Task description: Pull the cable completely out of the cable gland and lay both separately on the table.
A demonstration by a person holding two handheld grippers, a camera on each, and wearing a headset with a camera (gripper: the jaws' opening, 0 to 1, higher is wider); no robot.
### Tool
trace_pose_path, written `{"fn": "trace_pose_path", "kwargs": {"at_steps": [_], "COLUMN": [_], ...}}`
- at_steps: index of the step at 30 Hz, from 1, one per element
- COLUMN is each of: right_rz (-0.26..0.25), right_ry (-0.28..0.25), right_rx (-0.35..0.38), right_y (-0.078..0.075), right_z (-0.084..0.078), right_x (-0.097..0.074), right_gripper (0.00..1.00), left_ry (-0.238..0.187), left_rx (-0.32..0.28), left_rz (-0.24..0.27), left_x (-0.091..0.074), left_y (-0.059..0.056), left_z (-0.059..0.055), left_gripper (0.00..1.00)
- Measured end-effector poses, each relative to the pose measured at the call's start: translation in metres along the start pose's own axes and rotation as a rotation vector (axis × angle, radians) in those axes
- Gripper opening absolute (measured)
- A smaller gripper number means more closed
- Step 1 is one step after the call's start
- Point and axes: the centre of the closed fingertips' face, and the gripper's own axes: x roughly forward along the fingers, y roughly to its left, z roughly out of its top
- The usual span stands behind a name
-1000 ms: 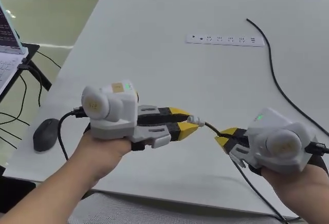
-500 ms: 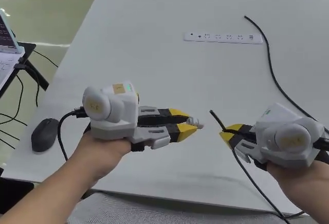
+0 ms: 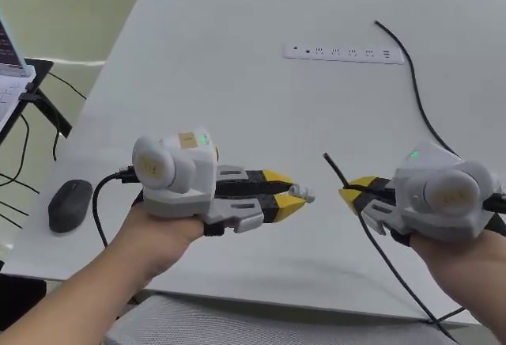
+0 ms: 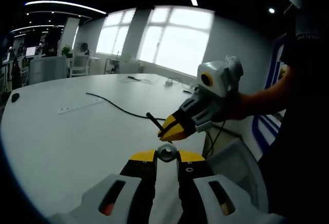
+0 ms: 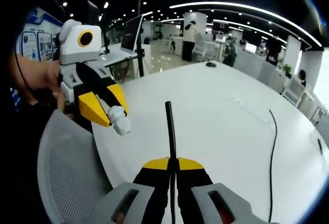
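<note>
And it's out: a second ago the black cable [image 3: 334, 169] still ran into the grey cable gland [image 3: 301, 195], and now its bare end stands free in the air, clear of the gland, with white table [image 3: 237, 84] showing between them. The right gripper [image 3: 349, 194], jaws clamped on the cable, has drawn away to the right from the left gripper [image 3: 292, 195], which has the gland pinched at its yellow tips. That gap opened half a second back, and since then the right gripper sits a touch higher, the cable end raised with it
</note>
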Motion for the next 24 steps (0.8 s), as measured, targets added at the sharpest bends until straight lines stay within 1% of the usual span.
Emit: {"fn": "trace_pose_path", "kwargs": {"at_steps": [2,4,6,9,14,17,19,20,22,24], "right_rz": [-0.009,-0.022,-0.023,-0.035,-0.044,-0.044,-0.042,-0.033,-0.031,-0.023], "right_ry": [0.010,0.005,0.001,-0.003,-0.013,-0.010,-0.006,-0.004,0.004,0.005], "right_rx": [-0.015,-0.017,-0.015,-0.040,-0.031,-0.036,-0.058,-0.068,-0.081,-0.091], "right_y": [0.000,-0.002,-0.002,-0.004,-0.009,-0.009,-0.009,-0.007,-0.005,-0.003], "right_z": [0.003,0.012,0.019,0.030,0.045,0.051,0.054,0.056,0.058,0.062], "right_x": [0.001,0.001,0.002,0.007,0.015,0.020,0.026,0.031,0.037,0.045], "right_gripper": [0.00,0.00,0.00,0.00,0.00,0.00,0.00,0.00,0.00,0.00], "left_ry": [-0.001,0.001,0.005,0.002,-0.008,-0.005,-0.005,-0.005,-0.004,0.001], "left_rx": [-0.004,-0.002,0.004,0.012,0.021,0.023,0.025,0.024,0.020,0.021], "left_rz": [-0.004,-0.015,-0.022,-0.027,-0.031,-0.034,-0.031,-0.031,-0.032,-0.030], "left_x": [-0.003,-0.006,-0.008,-0.011,-0.017,-0.021,-0.024,-0.026,-0.029,-0.034], "left_y": [0.000,0.001,0.001,0.003,0.006,0.010,0.013,0.014,0.015,0.019], "left_z": [0.000,-0.001,-0.001,-0.001,-0.001,-0.005,-0.008,-0.009,-0.012,-0.018], "left_gripper": [0.15,0.15,0.15,0.15,0.15,0.15,0.15,0.15,0.15,0.15]}}
